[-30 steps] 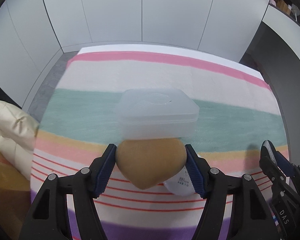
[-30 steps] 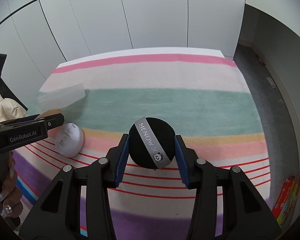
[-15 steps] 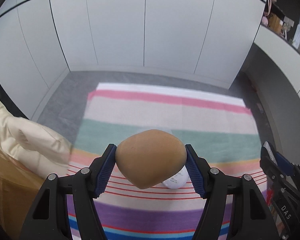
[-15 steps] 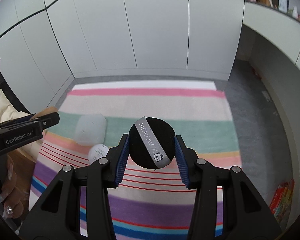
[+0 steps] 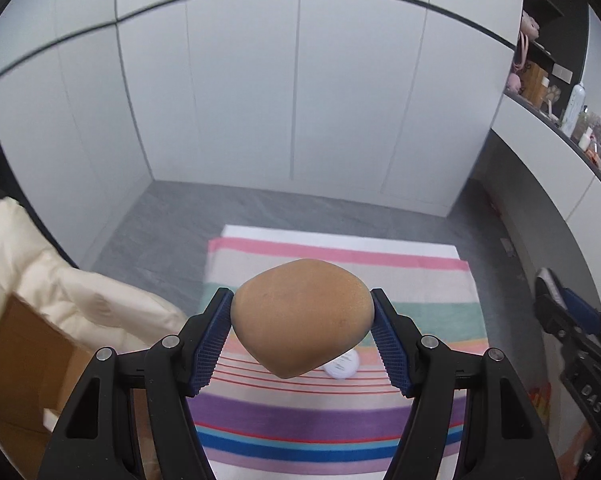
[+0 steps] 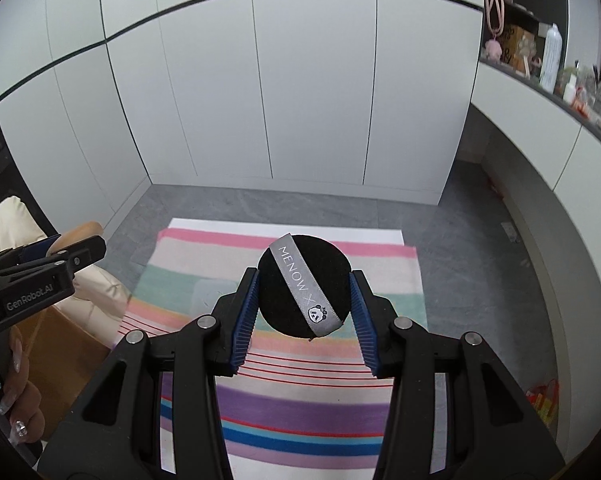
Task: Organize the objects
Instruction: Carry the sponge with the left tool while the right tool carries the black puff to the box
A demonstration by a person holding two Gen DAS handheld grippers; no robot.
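Left gripper (image 5: 302, 330) fingers clamp tan teardrop makeup sponge (image 5: 300, 320) across widest part, high above striped rug (image 5: 340, 412). Right gripper (image 6: 304, 304) pinches black round powder puff (image 6: 304, 292) by rim (ribbon visible). Translucent lidded box (image 6: 210, 294), likely destination, on rug below.

A tan teardrop sponge (image 5: 300, 316), tip pointing down, sits pinched between the left tool's (image 5: 302, 334) blue pads, held high above the striped surface (image 5: 340, 416). A round black puff (image 6: 304, 286) with a grey "MENOW" ribbon hangs clamped in the right tool (image 6: 304, 312). Below lie a small white round case (image 5: 342, 365) and a clear lidded box (image 6: 212, 295), just apart on the stripes.
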